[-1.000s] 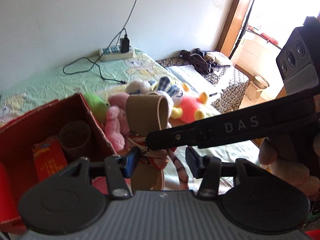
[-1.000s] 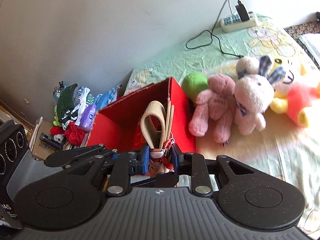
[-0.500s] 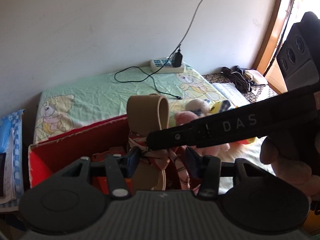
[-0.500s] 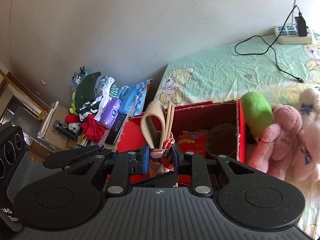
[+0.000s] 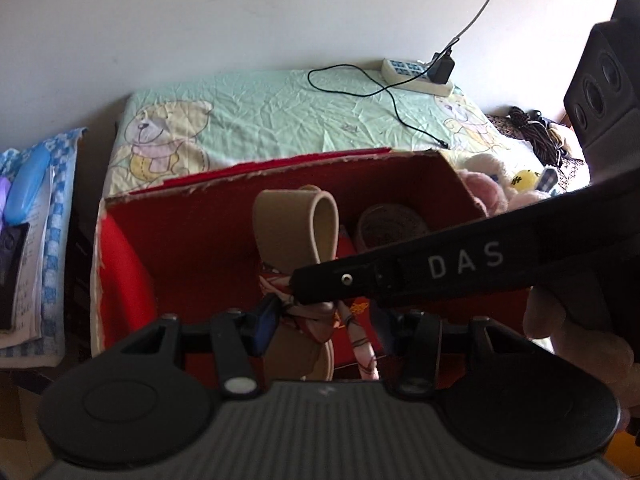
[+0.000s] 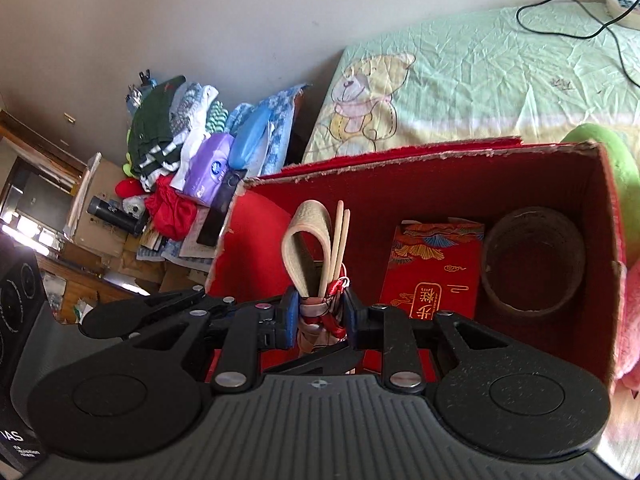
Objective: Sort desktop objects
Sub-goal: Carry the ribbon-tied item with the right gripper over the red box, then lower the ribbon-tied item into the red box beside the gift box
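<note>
Red cardboard forms the open box [image 6: 420, 168] that sits on the bed [image 6: 500, 72], with its opening facing upward. Inside the box, a red envelope [image 6: 432, 268] with gold print lies flat on the floor, and a dark round container [image 6: 532, 264] stands just beside it at the right wall.

Right tool [image 6: 322, 314]: closed on the bundle [image 6: 320, 276], a tan folded strap and two wooden sticks tied with patterned cloth and red cord. The bundle stands upright over the left part of the box interior.

Left tool [image 5: 324, 324]: jaws spread, one on each side of the same bundle [image 5: 296, 236]. Whether the blue pads touch the cloth cannot be determined.

A green plush toy [image 6: 616, 176] and a pink plush toy [image 6: 630, 320] lie against the outside of the right box wall. A power strip [image 5: 416, 76] with a black cable rests at the far edge of the bed. Folded clothes [image 6: 168, 136] and a purple tissue pack [image 6: 208, 168] are piled to the left of the bed.
</note>
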Tool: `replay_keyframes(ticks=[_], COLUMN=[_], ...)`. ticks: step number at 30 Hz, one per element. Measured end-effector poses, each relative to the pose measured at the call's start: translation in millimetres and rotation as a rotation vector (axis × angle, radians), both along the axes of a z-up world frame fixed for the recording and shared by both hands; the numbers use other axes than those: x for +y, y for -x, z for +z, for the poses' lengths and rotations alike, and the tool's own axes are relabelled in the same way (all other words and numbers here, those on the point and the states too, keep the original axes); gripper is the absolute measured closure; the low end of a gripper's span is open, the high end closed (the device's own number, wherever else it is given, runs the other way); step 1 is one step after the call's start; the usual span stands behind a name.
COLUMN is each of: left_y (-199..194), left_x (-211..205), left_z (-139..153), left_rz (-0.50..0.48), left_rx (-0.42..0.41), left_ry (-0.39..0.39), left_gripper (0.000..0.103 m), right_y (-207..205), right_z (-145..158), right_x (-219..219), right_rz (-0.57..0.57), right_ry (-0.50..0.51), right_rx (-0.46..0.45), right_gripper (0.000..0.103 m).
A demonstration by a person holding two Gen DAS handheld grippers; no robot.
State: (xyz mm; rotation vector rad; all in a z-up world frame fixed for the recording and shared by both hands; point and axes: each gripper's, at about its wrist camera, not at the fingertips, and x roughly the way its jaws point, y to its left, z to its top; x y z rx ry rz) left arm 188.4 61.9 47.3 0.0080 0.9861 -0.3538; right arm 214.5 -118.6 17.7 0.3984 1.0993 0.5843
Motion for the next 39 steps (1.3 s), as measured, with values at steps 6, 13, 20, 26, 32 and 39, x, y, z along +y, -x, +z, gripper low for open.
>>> replay_keyframes(ticks=[6, 13, 20, 26, 32, 39], left_y=[-22, -42, -48, -52, -54, -41], left_x=[9, 15, 22, 27, 28, 33], left_z=[-22, -47, -53, -58, -59, -46], left_rz=[0.053, 0.102, 0.156, 0.179, 0.188, 0.195], left_rx=[0.071, 0.162, 0.198, 0.218, 0.225, 0.184], left_ry=[-0.024, -0.048, -0.056, -0.065, -0.078, -0.067], left_gripper=[0.052, 0.052, 0.052, 0.052, 0.052, 0.054], right_y=[-24, -46, -59, -64, -65, -65], right_z=[-24, -49, -60, -68, -71, -75], right_x=[12, 24, 28, 33, 41, 44], right_rz=[0.053, 0.105, 0.130, 0.125, 0.119, 0.118], right_ry=[0.004, 0.020, 0.003, -0.009, -0.002, -0.024], right_rx=[0.076, 0.150, 0.156, 0.150, 0.141, 0.143], right_gripper=[0.077, 0.077, 0.077, 0.076, 0.071, 0.073])
